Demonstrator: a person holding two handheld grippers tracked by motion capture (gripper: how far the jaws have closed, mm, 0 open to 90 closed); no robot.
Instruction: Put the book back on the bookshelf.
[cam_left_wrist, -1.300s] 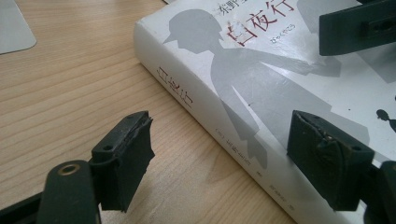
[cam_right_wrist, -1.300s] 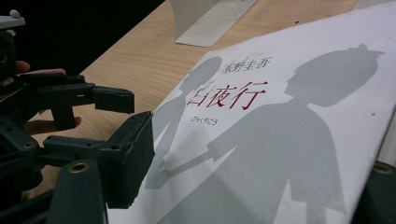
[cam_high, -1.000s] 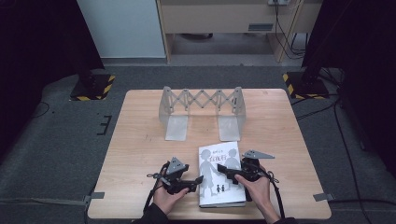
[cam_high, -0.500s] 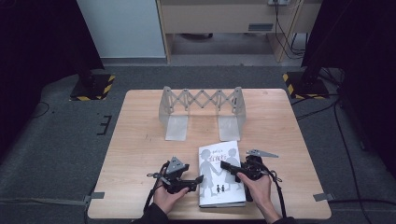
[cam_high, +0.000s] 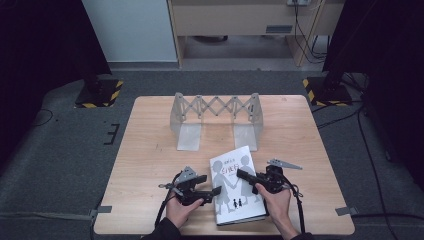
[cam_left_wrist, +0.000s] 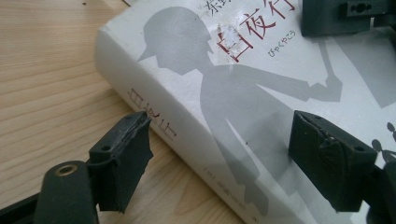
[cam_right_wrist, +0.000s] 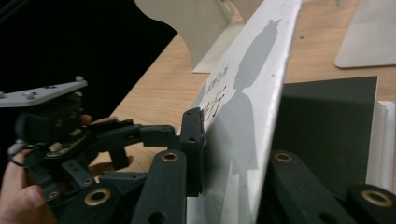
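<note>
At the near edge of the wooden table (cam_high: 150, 145) a white book (cam_high: 235, 187) is seen lying flat, slightly right of the middle, with grey silhouette figures and red lettering on its cover. The book's front cover (cam_right_wrist: 247, 116) is pinched along its edge by the right gripper (cam_high: 245, 175), whose jaws have just been closing; in the right gripper view the cover is clamped between the two black jaws and lifted at a slant, so that a dark inner page (cam_right_wrist: 327, 121) is exposed beneath it. The left gripper (cam_high: 212, 191) is held just beside the book's left side, at the spine, with its jaws standing apart: in the left gripper view one jaw is seen over the bare wood beside the spine and the other over the cover, and no pressure on the book can be made out. Both grippers are carried by the person's hands, which enter from the bottom of the high view. Farther back, toward the table's middle, a grey expandable book rack (cam_high: 215, 117) with a scissor lattice and two flat foot plates is stood upright, well apart from the book.
</note>
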